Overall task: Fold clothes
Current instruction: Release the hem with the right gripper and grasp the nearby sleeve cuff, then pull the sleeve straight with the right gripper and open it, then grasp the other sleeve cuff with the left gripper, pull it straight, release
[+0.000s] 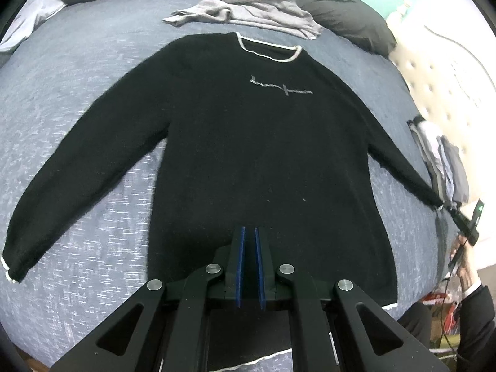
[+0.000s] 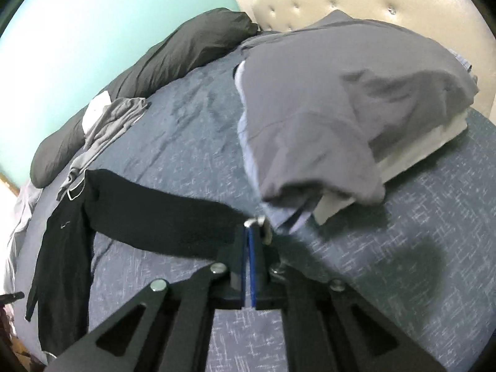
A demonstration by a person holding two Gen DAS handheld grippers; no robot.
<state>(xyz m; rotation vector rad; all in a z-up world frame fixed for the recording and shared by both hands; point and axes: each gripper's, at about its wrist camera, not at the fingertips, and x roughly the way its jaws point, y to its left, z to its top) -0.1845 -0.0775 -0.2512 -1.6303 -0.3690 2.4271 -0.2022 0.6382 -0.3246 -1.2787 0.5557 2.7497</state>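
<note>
Right gripper [image 2: 251, 232] has its jaws pressed together on the cuff of the black sweater's [image 1: 248, 142] right sleeve [image 2: 161, 217]; the white cuff edge pokes out at the pad tips. From the left wrist view, I see that same sleeve pulled out straight toward 4 o'clock, with the right gripper at its end, so I judge the grip is there to carry the sleeve across the chest for the first fold.

Left gripper [image 1: 249, 235] has its jaws nearly together with nothing visibly between them, hovering over the lower middle of the sweater near the hem. I read that as a parked or pinning position so the body doesn't drag when the sleeve moves; whether it touches cloth I can't tell.

Sweater lies front up, flat on the blue bed [image 1: 77, 93], neck at 12 o'clock, left sleeve spread to 8 o'clock. Laid flat like that it's ready for folding.

Grey clothes [image 1: 254, 12] sit bunched past the collar at 12 o'clock, beside dark pillows [image 1: 341, 9]. A grey pillow [image 2: 341, 108] lies near the right cuff, close enough to snag the swing.
</note>
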